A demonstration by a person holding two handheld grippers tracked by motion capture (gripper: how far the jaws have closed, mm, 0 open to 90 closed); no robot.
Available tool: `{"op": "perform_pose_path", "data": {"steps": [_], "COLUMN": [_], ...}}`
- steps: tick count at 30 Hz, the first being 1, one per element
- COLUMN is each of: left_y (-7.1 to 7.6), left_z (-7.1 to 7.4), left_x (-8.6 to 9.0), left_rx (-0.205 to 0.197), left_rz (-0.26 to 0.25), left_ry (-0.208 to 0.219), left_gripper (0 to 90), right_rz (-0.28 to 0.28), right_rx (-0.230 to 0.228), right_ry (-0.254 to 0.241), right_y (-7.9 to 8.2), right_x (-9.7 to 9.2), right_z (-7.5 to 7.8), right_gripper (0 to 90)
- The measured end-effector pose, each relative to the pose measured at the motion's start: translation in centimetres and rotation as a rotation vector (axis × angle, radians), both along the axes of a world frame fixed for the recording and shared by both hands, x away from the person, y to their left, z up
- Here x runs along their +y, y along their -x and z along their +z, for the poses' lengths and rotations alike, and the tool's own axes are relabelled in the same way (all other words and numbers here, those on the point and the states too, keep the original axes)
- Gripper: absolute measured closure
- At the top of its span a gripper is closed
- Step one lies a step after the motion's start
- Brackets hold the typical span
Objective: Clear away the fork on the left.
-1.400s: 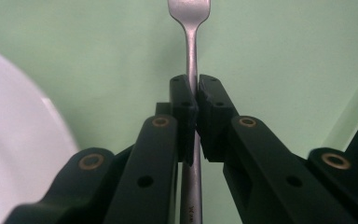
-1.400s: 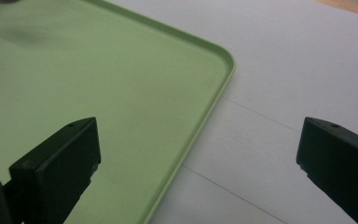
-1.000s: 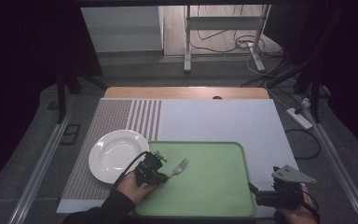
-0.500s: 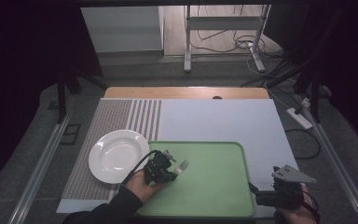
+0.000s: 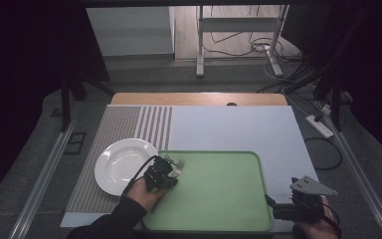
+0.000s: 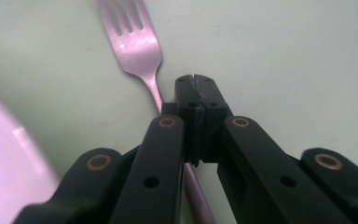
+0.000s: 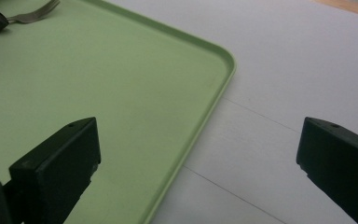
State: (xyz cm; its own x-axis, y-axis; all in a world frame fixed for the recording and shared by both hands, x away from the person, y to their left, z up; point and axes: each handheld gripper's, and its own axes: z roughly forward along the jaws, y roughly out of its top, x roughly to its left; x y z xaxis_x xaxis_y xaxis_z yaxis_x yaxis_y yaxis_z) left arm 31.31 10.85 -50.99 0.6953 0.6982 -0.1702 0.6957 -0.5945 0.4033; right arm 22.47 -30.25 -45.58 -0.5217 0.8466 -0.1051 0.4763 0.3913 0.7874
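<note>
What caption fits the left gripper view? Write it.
Left gripper shut on the fork handle above the green tray.

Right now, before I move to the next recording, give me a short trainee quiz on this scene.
1. True or false: the right tongs stand open over the edge of the green tray.
2. What are the left tongs shut on? A) spoon B) fork C) knife
3. Fill in: in the high view, the white plate lies to the ___ of the tray.
Key: 1 true; 2 B; 3 left.
</note>
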Motion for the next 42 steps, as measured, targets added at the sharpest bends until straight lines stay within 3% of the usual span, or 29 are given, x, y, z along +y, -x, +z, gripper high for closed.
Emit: {"op": "perform_pose_path", "data": {"steps": [11,24,29,38,42], "left_y": [-0.6,-0.7,-0.4,0.3,0.4], "left_z": [-0.1,0.0,0.5,1.4,1.5], "left_x": [2.0,2.5,2.2,1.8,1.9], "left_rx": [0.007,0.007,-0.017,-0.100,-0.121], "left_rz": [0.039,0.059,0.041,0.009,0.000], "left_ry": [0.000,0.000,0.010,0.031,0.056], "left_gripper": [88.2,83.2,76.7,59.4,52.0], "right_rz": [0.001,0.003,0.004,0.003,0.003], "right_rx": [0.000,0.000,0.000,0.000,0.000], "right_ry": [0.000,-0.001,-0.004,-0.004,-0.004], "right_y": [0.0,0.0,0.0,0.0,0.0], "right_x": [0.0,0.0,0.0,0.0,0.0], "right_z": [0.0,0.0,0.0,0.0,0.0], "right_gripper": [0.0,0.0,0.0,0.0,0.0]}}
